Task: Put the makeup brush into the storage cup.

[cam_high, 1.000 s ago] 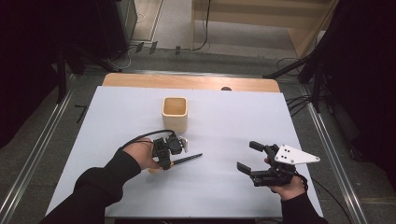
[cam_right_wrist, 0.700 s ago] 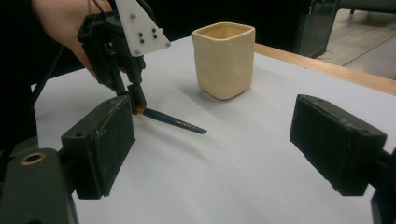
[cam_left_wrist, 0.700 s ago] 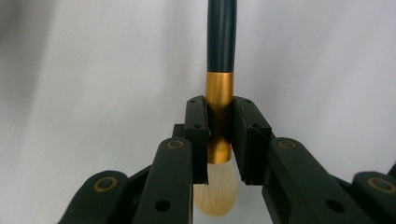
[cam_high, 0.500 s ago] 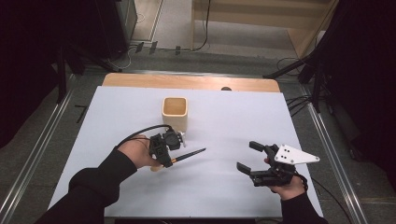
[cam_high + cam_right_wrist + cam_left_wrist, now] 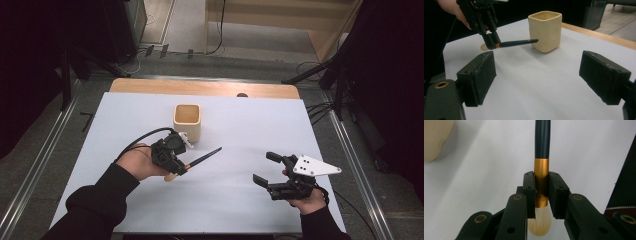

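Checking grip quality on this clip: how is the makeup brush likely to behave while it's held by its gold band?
The brush looks stiff: its handle juts straight from the left gripper without sagging. The round, glossy ferrule could twist or slip between the flat pads. It probably weighs little, being slim, and the soft bristles would likely flatten if pressed.

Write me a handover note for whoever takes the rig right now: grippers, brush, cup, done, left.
Left gripper: shut on the makeup brush at its gold ferrule, held off the table, handle pointing away from the hand, bristles on the hand's side.
Right gripper: open, holding nothing, hovering over the white table on its right side.
Beige cup: upright, mid-table, just beyond the left gripper; its inside can't be seen.
Done: brush grasped and lifted.
Left: probably set the brush in the cup, then release.
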Available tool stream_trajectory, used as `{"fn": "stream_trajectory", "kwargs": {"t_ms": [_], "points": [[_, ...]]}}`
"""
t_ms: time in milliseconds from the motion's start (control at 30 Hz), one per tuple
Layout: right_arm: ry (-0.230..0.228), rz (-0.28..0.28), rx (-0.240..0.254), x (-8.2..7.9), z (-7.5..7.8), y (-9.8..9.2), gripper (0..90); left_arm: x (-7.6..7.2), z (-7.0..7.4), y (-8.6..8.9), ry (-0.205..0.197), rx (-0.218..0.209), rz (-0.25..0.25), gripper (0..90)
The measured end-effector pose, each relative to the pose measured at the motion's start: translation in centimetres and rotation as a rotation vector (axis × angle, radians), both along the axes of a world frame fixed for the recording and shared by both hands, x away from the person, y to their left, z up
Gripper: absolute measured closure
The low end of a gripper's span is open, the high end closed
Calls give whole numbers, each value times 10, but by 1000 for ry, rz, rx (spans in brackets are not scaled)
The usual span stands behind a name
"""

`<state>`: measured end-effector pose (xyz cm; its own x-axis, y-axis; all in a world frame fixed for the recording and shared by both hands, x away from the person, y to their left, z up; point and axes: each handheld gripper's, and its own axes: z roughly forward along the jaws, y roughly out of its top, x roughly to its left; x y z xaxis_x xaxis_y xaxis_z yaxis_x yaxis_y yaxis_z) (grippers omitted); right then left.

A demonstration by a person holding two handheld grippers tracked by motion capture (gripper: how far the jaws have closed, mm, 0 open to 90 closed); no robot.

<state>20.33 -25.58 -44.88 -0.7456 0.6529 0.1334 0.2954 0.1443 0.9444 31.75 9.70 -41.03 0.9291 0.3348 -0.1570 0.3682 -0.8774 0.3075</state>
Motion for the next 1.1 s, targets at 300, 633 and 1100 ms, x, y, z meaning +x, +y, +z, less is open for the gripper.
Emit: {"fn": "stream_trajectory", "kwargs": {"t_ms": [300,633,1100], "points": [[4,8,-4,1,-1,1,146,-9,8,18,-10,-150,26,782],[10,23,-8,3,-2,5,145,-26,7,37,-43,-239,47,782],[-22,78,24,6,0,20,146,-47,4,60,-96,-349,8,781]]}}
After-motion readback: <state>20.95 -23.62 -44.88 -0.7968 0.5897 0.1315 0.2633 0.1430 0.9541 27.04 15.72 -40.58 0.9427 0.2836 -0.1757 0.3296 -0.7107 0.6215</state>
